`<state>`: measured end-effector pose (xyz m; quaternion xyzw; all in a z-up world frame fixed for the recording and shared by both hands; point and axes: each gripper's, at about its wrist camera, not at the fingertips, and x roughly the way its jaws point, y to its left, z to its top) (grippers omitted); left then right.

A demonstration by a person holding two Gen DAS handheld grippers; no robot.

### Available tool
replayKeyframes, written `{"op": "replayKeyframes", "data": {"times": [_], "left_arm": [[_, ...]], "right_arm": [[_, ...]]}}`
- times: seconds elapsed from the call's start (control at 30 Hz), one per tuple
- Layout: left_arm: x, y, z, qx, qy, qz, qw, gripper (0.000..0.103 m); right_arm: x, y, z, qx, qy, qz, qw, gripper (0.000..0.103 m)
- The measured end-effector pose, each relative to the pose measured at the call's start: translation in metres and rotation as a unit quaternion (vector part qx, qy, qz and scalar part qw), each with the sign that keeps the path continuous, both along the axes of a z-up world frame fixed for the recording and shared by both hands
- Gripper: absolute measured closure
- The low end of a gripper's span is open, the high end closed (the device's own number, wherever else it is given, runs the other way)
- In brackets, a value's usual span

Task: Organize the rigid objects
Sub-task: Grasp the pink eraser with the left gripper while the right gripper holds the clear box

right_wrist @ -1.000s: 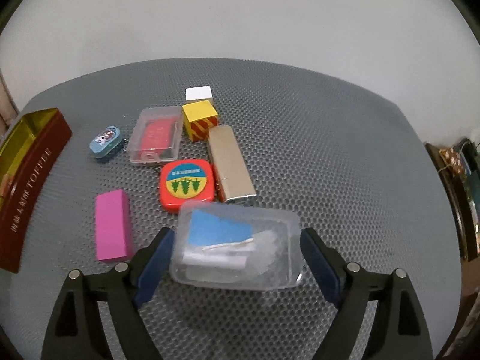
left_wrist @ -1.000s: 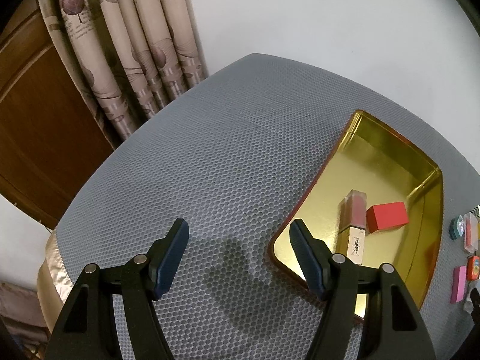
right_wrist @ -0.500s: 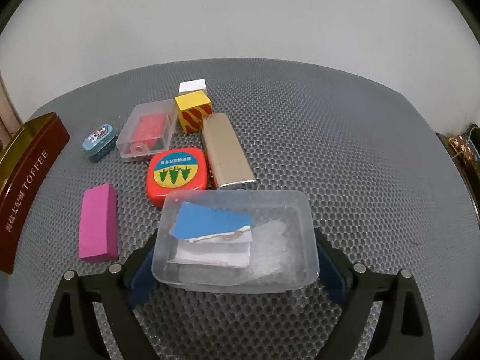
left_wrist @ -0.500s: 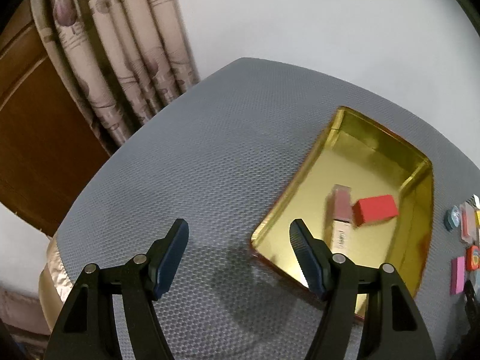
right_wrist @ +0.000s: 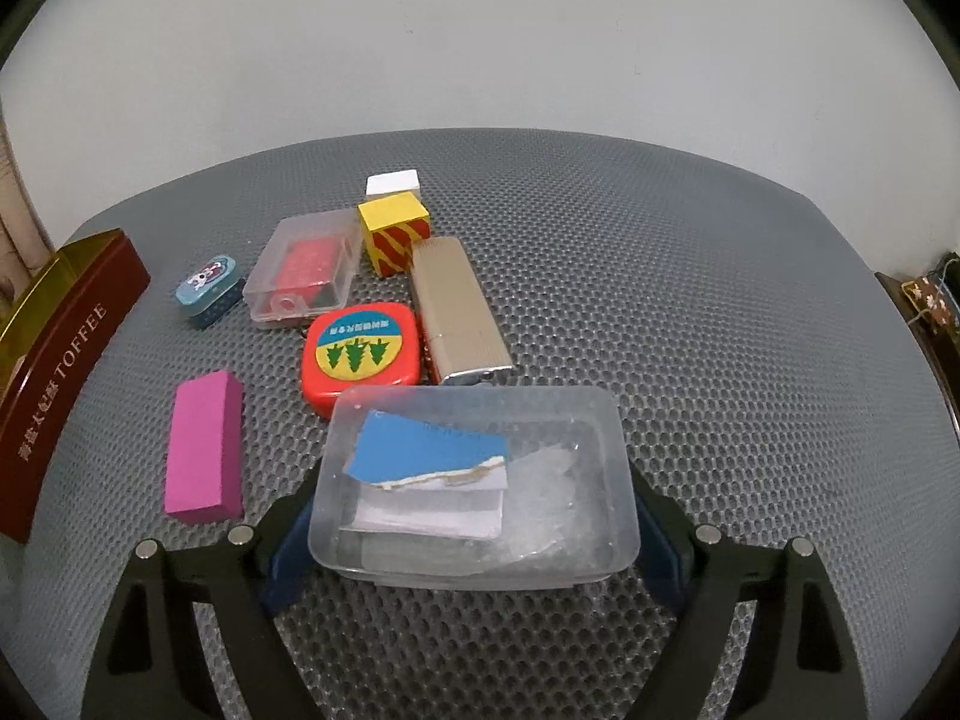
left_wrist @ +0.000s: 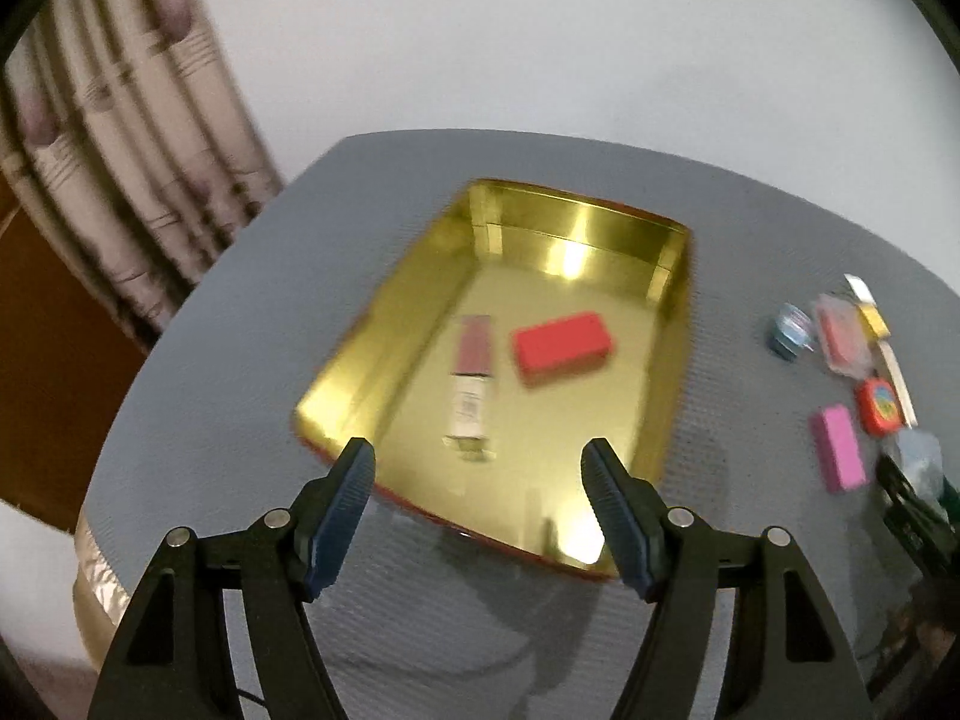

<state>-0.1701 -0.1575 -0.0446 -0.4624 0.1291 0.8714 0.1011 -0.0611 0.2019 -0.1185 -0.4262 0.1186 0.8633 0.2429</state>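
Two hand-held grippers work here: the right hand-held gripper [right_wrist: 474, 534] straddles the clear plastic box [right_wrist: 474, 480] on the surface [right_wrist: 690, 300], though contact is unclear (it could slip if lifted loosely). The left hand-held gripper [left_wrist: 478, 504] hangs wide and empty above the gold tin [left_wrist: 672, 354].

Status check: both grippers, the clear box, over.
Left gripper open, empty, over gold tin. Right gripper shut on clear box. Pink block lies between box and tin.

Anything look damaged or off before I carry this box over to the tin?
Only the blue card inside the clear plastic box looks damaged: its lower edge is ragged, showing a pale layer. Nothing is spilled.
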Motion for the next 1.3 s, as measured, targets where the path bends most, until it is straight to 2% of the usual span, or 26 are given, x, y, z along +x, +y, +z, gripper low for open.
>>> {"op": "replayKeyframes", "data": {"times": [0.3,0.53,0.7,0.87,1.0,1.17,1.3], "left_arm": [[0.037,0.074,-0.011,0.023,-0.050,-0.072,0.9959,0.035],[0.056,0.116,-0.023,0.016,-0.075,-0.103,0.9918,0.035],[0.056,0.149,-0.026,0.034,-0.097,-0.109,0.9887,0.035],[0.048,0.183,-0.036,0.036,-0.121,-0.107,0.9863,0.035],[0.042,0.202,-0.051,0.029,-0.144,-0.107,0.9834,0.035],[0.038,0.212,-0.064,0.015,-0.143,-0.100,0.9845,0.035],[0.035,0.211,-0.071,0.008,-0.137,-0.084,0.9870,0.045]], "right_arm": [[0.004,0.007,-0.003,0.001,-0.003,0.011,1.000,0.015],[0.014,0.018,-0.002,0.002,-0.003,0.004,1.000,0.014],[0.003,0.010,-0.004,0.006,-0.006,0.008,1.000,0.014],[-0.007,0.001,-0.006,0.004,-0.005,0.011,1.000,0.014],[-0.016,-0.004,-0.007,0.004,-0.004,0.013,1.000,0.014],[-0.028,-0.014,-0.008,0.003,-0.004,0.015,1.000,0.014],[-0.039,-0.023,-0.009,0.002,-0.004,0.017,1.000,0.013]]}}
